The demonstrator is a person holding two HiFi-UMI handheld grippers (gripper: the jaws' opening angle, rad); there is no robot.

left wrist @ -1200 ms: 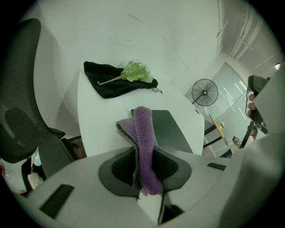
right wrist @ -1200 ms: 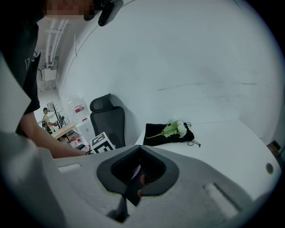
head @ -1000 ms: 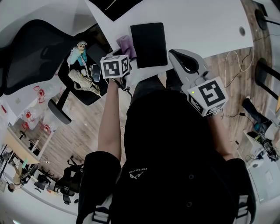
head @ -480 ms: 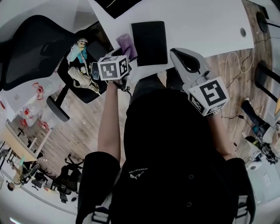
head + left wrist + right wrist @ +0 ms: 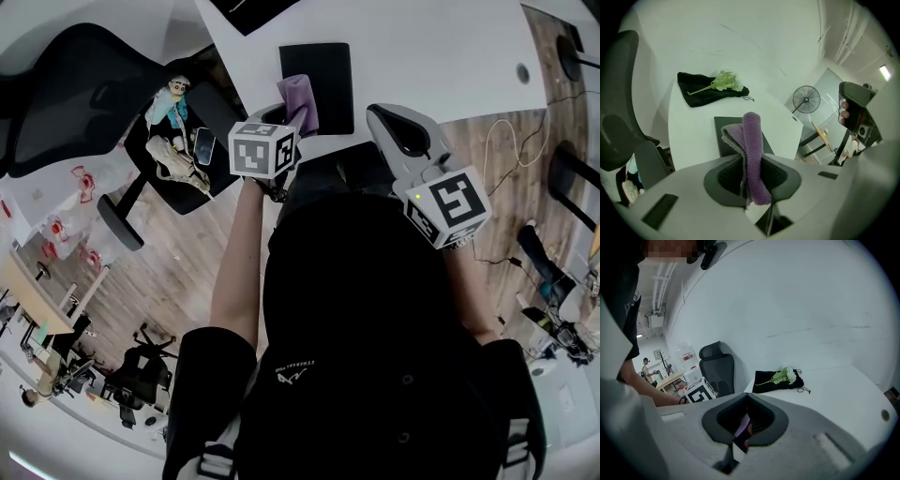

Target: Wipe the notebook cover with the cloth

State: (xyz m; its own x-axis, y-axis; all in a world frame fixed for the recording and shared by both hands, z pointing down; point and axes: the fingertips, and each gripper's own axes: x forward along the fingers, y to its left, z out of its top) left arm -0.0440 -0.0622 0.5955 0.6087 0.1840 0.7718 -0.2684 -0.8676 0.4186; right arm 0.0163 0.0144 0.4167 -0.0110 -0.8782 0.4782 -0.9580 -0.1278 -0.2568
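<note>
Head view: found the left gripper (image 5: 292, 120) clamped on the purple cloth (image 5: 300, 97), carried over the near edge of the black notebook (image 5: 323, 70) lying flat on the white table (image 5: 450, 56). Could not tell whether touching the cover or hanging just above. Saw the right gripper (image 5: 392, 120) near the table edge, just beside the notebook's near right corner and apart from the cover.

Left gripper view: looked along 2 jaws pressed tight on the cloth, bunched into an upright fold poking out past the pads, with the notebook directly beyond. Noted a black pouch (image 5: 701, 91) with a green sprig (image 5: 724, 82) well apart at the far side.

Right gripper view: showed jaws drawn close together on nothing, with only a sliver of purple through the slit.

Judged the step as bringing cloth to cover. Judged it best to lower the free fold flat, press lightly, sweep in overlapping strokes from edge to edge, keep the pads off the cover, and pin 1 corner with the right gripper against sliding.
</note>
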